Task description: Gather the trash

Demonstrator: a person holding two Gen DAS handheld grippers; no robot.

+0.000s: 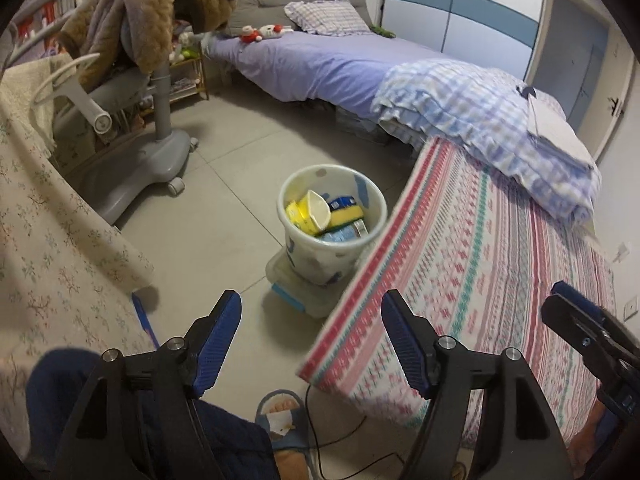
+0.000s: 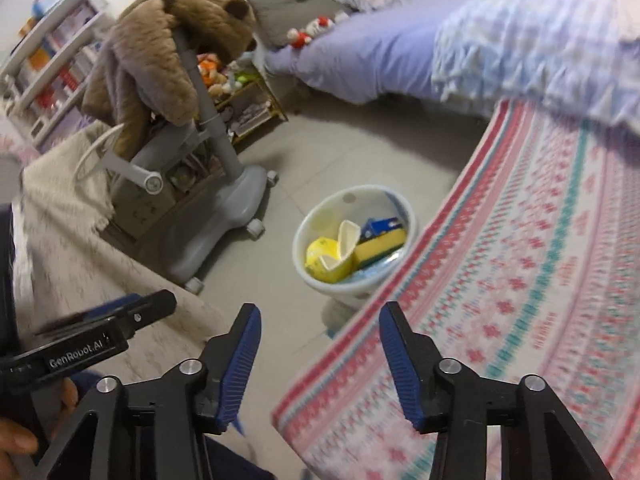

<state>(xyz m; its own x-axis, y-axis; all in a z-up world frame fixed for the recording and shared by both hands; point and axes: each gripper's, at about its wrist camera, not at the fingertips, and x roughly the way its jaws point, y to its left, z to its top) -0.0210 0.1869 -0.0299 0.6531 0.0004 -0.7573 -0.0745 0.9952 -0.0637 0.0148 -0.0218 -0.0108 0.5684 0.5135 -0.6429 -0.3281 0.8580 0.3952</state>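
**Both claws empty above a filled bin beside the patterned bed**

Nearest in the left wrist view, the left gripper (image 1: 312,344) is seen with its blue-padded jaws spread wide and nothing between them. Beneath it, a dark blue trouser leg (image 1: 120,400) and a foot in a blue slipper (image 1: 284,424) are visible on the grey tiled floor (image 1: 224,200). At the near right edge, part of the right gripper (image 1: 592,332) is caught.

In the right wrist view, the right gripper (image 2: 320,344) is shown with its jaws parted and empty.

The task's trash lies in a white bin (image 1: 336,256), which stands on the floor in the middle distance, touching the left edge of a bed covered in a pink, red and teal patterned sheet (image 1: 500,264). The bin is set on a flat clear plastic lid or box (image 1: 308,300). Inside it, a crushed yellow paper cup (image 2: 332,256), a yellow sponge (image 2: 380,248) and blue packaging (image 2: 380,228) are seen.

To the far left, a grey wheeled chair (image 1: 156,152) is draped with a brown plush coat (image 1: 160,12). Farther off, a bed with lilac bedding (image 1: 320,64) and a checked quilt (image 1: 460,100) is seen.
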